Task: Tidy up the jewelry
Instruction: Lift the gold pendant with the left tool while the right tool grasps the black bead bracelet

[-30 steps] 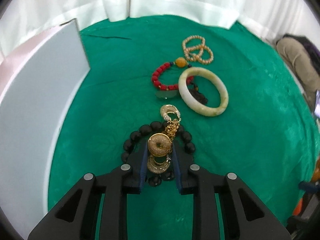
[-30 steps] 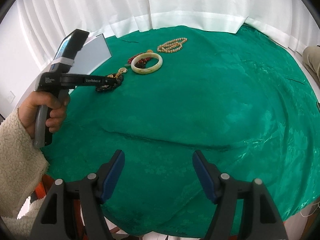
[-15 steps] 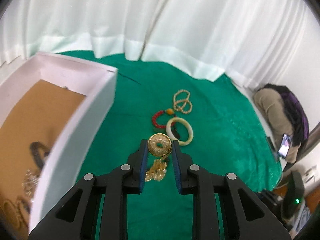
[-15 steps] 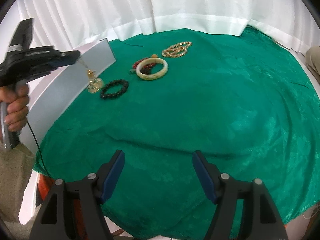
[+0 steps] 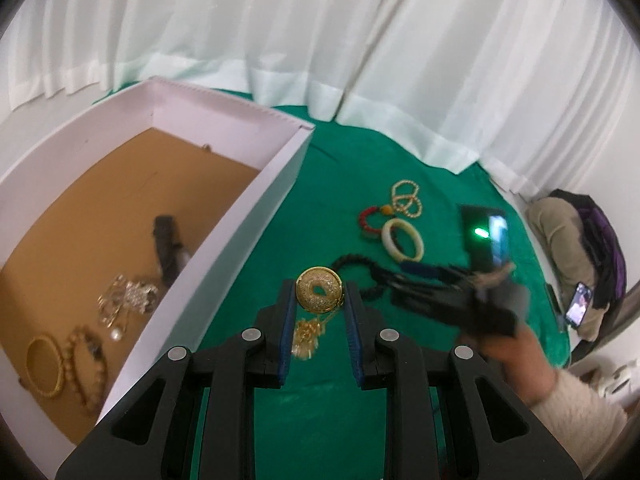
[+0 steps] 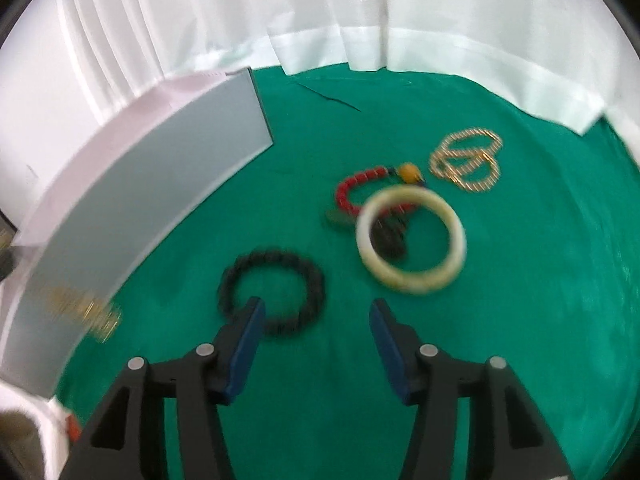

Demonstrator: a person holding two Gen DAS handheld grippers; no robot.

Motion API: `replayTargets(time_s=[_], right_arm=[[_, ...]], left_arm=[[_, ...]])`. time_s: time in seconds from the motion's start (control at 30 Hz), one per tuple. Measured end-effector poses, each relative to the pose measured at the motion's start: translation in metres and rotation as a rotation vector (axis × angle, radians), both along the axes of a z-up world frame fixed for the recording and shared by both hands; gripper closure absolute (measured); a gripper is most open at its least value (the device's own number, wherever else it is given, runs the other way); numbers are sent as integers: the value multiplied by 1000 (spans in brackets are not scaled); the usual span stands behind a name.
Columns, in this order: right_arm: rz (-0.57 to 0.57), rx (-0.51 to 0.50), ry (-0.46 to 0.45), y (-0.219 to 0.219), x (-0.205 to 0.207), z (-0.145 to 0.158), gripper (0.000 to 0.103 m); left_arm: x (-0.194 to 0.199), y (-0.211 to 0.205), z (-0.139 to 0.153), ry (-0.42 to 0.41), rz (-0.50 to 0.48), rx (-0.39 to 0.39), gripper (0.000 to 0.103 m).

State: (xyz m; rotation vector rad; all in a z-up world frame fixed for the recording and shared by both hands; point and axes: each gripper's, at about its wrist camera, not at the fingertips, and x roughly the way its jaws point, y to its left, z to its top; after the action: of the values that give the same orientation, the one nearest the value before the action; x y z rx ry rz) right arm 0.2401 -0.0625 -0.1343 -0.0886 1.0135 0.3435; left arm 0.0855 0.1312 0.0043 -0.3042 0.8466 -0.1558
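Observation:
My left gripper [image 5: 319,299] is shut on a round gold pendant [image 5: 319,289]; its gold chain [image 5: 307,336] hangs below, high above the green cloth, beside the white box [image 5: 224,236]. The box holds a gold bangle [image 5: 42,364], a beaded bracelet and a sparkly piece [image 5: 128,300]. My right gripper [image 6: 316,316] is open, low over the cloth, its left finger at the black bead bracelet [image 6: 272,292]. Beyond lie a pale jade bangle [image 6: 412,244], a red bead bracelet [image 6: 360,190] and a gold bead strand [image 6: 468,160]. The right gripper also shows blurred in the left wrist view [image 5: 424,280].
White curtains hang behind the table. The box's grey side wall [image 6: 132,216] stands left of the right gripper. A phone with a lit screen [image 5: 484,240] is mounted on the right tool. A bag and another phone [image 5: 578,304] lie on the floor at the right.
My left gripper has lifted the gold pendant off the cloth and moved it up and towards the box. My right gripper has moved forward to the black bead bracelet.

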Motion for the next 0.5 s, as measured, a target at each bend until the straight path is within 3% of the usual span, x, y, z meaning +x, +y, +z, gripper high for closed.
replayTargets(time_s=[0.03,0.07,0.1,0.13,0.3,0.5], right_arm=[[14,-28,13,8,5,-7,53],[33,-60,32,15,9,-14,68],[34,-98,11,18,9,-15,73],[36,-119,7,19,9,-15,91],[9,12,30,3,0,9,91],[47,118,-39,-2,-20,73,91]], left_arm=[[-2,2,-2,6,4,0,81],[-4,4,-3,10,8,1,81],[-6,6,-4,12,11,4,81],[-9,8,-5,11,14,7,81],[-19,18,-4,1,33,5,81],[-25,23,13,-24,28,-31,81]])
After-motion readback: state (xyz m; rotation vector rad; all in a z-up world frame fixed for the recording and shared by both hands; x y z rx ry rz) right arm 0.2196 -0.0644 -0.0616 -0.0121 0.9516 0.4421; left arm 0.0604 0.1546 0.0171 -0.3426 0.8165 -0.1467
